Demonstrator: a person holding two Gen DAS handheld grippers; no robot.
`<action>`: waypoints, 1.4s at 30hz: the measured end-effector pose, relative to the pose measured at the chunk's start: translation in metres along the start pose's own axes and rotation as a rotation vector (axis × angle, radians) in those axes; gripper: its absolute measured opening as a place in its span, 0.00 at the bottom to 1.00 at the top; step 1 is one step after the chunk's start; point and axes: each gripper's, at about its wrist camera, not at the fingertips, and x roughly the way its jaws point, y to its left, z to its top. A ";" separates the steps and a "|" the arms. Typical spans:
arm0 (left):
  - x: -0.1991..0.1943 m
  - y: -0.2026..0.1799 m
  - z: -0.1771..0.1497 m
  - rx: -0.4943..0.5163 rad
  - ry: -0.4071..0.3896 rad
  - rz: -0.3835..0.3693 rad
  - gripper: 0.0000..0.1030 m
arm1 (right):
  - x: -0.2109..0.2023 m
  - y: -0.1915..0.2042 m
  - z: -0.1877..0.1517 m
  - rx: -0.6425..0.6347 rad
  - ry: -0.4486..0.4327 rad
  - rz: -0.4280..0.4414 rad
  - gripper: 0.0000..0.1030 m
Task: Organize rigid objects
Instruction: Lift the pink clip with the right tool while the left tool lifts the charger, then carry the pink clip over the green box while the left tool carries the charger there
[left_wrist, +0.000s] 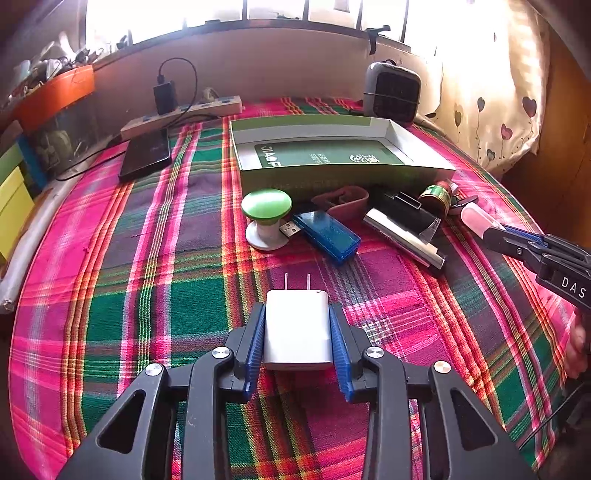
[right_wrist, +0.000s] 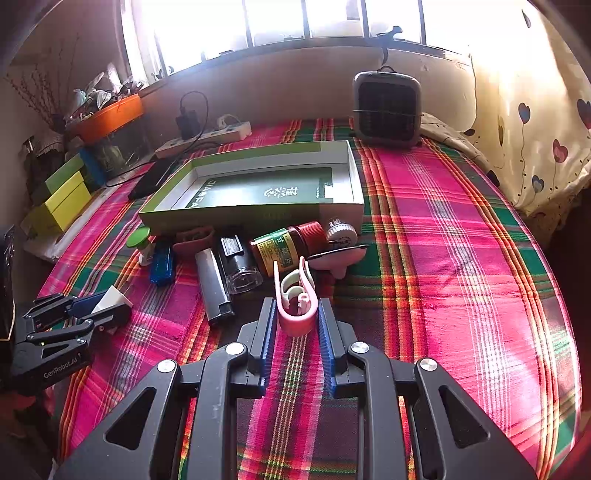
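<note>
**A:** Your left gripper (left_wrist: 297, 328) has its blue ribbed pads pressed on the flat sides of the white wall charger (left_wrist: 298, 328), prongs pointing away from you toward the box. I'd say the flat faces were the sensible choice: smooth, hard plastic with rounded edges could slip if you pinched it by the corners.

**B:** And the right?

**A:** Your right gripper (right_wrist: 297, 325) is nearly fully closed on the rounded end of the pink plastic clip (right_wrist: 295, 302), its two thin arms sticking forward. Gripping the bend likely keeps the springy arms from flexing.

**B:** Where does everything go?

**A:** Probably into the open green-and-white cardboard box (left_wrist: 417, 142), shallow and empty, sitting on the plaid cloth (left_wrist: 147, 314) beyond the pile. Just beside its near wall lie the green-capped spool (left_wrist: 266, 218), the translucent blue USB stick (left_wrist: 327, 236), a metallic silver bar (left_wrist: 402, 236) and a brown glass bottle with a red cap (right_wrist: 284, 251).
</note>
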 end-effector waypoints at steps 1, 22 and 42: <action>0.000 0.000 0.000 0.001 0.000 0.001 0.31 | 0.000 0.000 0.000 0.000 0.001 0.001 0.22; -0.021 0.002 0.046 -0.010 -0.059 -0.050 0.31 | -0.016 0.003 0.033 -0.021 -0.051 0.016 0.22; 0.007 0.023 0.124 -0.024 -0.085 -0.091 0.31 | 0.015 -0.007 0.100 -0.046 -0.048 0.001 0.22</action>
